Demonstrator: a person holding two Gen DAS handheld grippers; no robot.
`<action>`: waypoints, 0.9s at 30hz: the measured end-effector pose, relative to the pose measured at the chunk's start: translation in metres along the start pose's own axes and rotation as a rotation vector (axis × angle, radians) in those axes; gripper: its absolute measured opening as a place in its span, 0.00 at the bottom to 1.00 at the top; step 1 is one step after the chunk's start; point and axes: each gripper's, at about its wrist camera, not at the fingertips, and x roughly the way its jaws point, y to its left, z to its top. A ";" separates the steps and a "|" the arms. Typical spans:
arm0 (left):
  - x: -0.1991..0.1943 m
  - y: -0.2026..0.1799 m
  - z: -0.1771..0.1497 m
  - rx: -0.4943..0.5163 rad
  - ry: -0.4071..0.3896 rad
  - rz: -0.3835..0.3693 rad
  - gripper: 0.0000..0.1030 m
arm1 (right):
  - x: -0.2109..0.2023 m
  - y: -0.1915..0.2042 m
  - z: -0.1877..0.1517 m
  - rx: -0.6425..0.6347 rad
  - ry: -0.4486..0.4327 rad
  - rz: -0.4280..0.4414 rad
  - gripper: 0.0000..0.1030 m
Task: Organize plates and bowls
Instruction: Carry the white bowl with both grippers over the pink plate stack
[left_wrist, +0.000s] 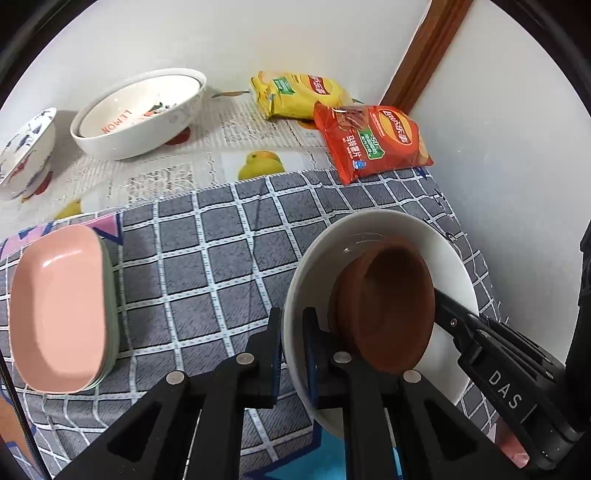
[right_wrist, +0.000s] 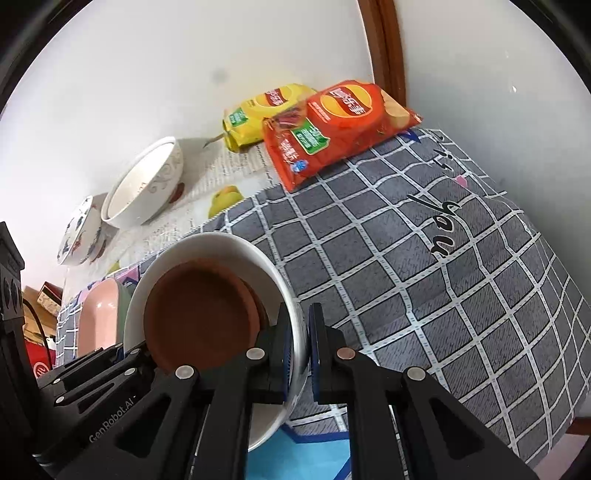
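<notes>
Currently both tongs pinch the rim of one white plate (left_wrist: 388, 236): the left gripper (left_wrist: 293, 354) on its near-left edge, the right gripper (right_wrist: 306, 350) on the opposite edge. Each pair of jaws is pressed onto the rim, one jaw inside and one outside. A stack of brown saucers (left_wrist: 388, 306) lies loose in the plate, resting toward one side rather than centred.

The plate sits over the grey checked cloth (left_wrist: 207, 266); whether it is clear of the cloth or touching it cannot be told from either view. A pink dish (left_wrist: 59, 310) nested on a green one lies well to the left. Two white bowls (left_wrist: 140, 110) and a painted bowl (left_wrist: 26, 147) stand at the back, with an orange snack bag (left_wrist: 373, 142) and a yellow snack bag (left_wrist: 295, 94) near the wall.

Risks, as judged:
- Plate looks tilted; the saucers could slide and spill over the low rim.
- Thin rim grips on glazed ware may slip if the two hands move unevenly.
- Pulling the hands apart would twist the plate out of one grip.
- Carrying left, the plate could clip the pink dish.
</notes>
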 end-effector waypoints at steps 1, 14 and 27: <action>-0.003 0.002 0.000 -0.003 -0.003 0.000 0.10 | -0.002 0.002 -0.001 -0.001 -0.002 0.001 0.08; -0.028 0.021 -0.005 -0.019 -0.035 0.011 0.11 | -0.013 0.028 -0.008 -0.022 -0.018 0.025 0.08; -0.043 0.039 -0.011 -0.039 -0.055 0.000 0.11 | -0.021 0.049 -0.013 -0.041 -0.027 0.026 0.08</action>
